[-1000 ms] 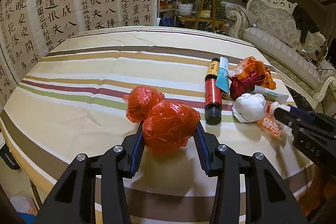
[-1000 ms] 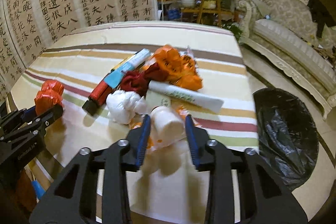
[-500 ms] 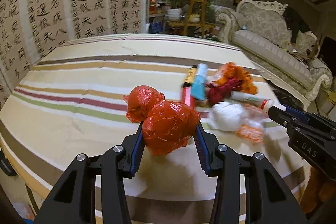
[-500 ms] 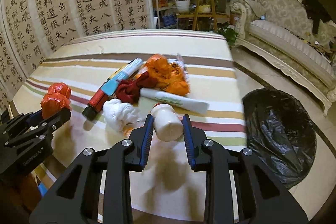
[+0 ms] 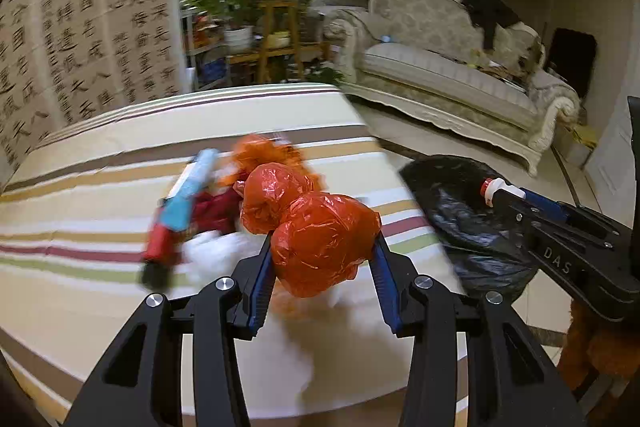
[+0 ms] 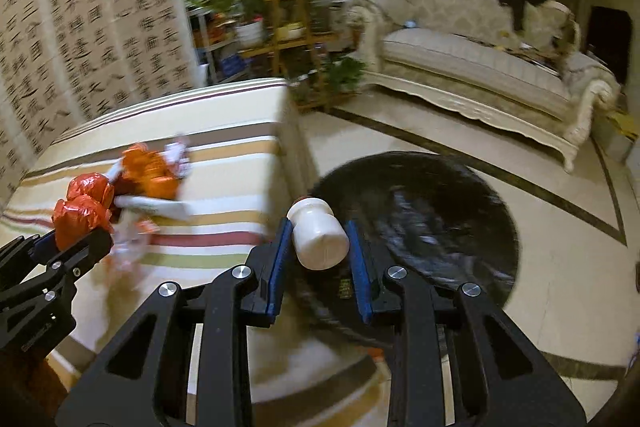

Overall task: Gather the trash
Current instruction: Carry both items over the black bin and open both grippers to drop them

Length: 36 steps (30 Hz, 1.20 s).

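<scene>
In the left wrist view, the left gripper [image 5: 322,259] fills the lower centre of the frame, its blue-padded fingers clamped on a crumpled red plastic bag [image 5: 316,231] that bulges up between them toward mid-frame. Behind it, left of centre, a blurred heap of trash [image 5: 208,195] lies on the striped tablecloth [image 5: 80,219]: a blue and red tube, an orange wrapper and something white are all that can be made out. At the right of that frame a black trash bag [image 5: 460,211] sits open on the floor beside the table, with the right gripper reaching in over it from the right edge. In the right wrist view, the right gripper [image 6: 318,247] occupies the lower centre, its fingers closed on a small white bottle [image 6: 318,239] lying tilted between the pads, held in front of the black trash bag [image 6: 432,215] that spreads across centre-right. The red plastic bag [image 6: 82,211] shows at the left edge, with an orange wrapper [image 6: 148,173] beyond it on the cloth.
</scene>
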Each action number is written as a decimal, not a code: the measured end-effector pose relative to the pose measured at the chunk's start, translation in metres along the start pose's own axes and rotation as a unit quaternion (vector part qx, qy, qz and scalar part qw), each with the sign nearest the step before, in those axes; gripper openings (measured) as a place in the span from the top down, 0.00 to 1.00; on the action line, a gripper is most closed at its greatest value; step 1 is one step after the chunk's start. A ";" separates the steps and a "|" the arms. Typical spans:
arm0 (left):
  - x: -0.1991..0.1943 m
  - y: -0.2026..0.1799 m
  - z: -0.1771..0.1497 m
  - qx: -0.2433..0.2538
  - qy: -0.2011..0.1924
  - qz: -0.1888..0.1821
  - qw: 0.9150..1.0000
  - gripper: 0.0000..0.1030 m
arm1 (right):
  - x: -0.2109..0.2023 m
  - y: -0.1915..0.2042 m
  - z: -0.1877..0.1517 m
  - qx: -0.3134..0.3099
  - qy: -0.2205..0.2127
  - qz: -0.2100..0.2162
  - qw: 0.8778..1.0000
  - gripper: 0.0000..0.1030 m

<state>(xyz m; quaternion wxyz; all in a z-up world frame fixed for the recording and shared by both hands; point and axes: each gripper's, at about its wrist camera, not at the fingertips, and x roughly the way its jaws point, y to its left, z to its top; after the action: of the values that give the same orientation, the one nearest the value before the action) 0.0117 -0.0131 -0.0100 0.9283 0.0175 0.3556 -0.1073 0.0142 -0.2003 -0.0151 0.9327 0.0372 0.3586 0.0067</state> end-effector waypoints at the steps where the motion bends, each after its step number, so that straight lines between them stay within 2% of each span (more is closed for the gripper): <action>1: 0.003 -0.006 0.001 0.004 0.001 -0.003 1.000 0.57 | 0.001 -0.007 -0.002 0.004 -0.001 -0.005 1.000 0.73; 9: 0.033 -0.053 0.016 0.036 0.011 -0.016 0.999 0.57 | 0.019 -0.050 -0.004 0.026 0.002 -0.036 0.999 0.73; 14: 0.049 -0.069 0.022 0.045 0.019 -0.017 0.999 0.57 | 0.033 -0.072 -0.003 0.038 0.009 -0.043 0.998 0.73; 24: 0.082 -0.106 0.032 0.078 0.030 -0.016 0.996 0.57 | 0.058 -0.090 -0.004 0.054 0.025 -0.048 0.997 0.73; 29: 0.092 -0.111 0.034 0.082 0.048 -0.019 0.995 0.56 | 0.067 -0.097 -0.006 0.063 0.033 -0.054 0.996 0.73; 32: 0.093 -0.110 0.035 0.083 0.050 -0.017 0.995 0.51 | 0.069 -0.100 -0.007 0.068 0.035 -0.057 0.995 0.73; 34: 0.092 -0.107 0.034 0.081 0.048 -0.018 0.995 0.43 | 0.068 -0.100 -0.008 0.071 0.036 -0.057 0.995 0.72; 36: 0.091 -0.106 0.035 0.077 0.045 -0.018 0.996 0.39 | 0.067 -0.099 -0.009 0.073 0.036 -0.058 0.995 0.71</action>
<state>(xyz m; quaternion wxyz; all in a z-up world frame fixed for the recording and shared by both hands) 0.0777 -0.1373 -0.0398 0.9052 0.0868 0.3880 -0.1502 0.0569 -0.2958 -0.0738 0.9127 0.0838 0.3933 -0.0722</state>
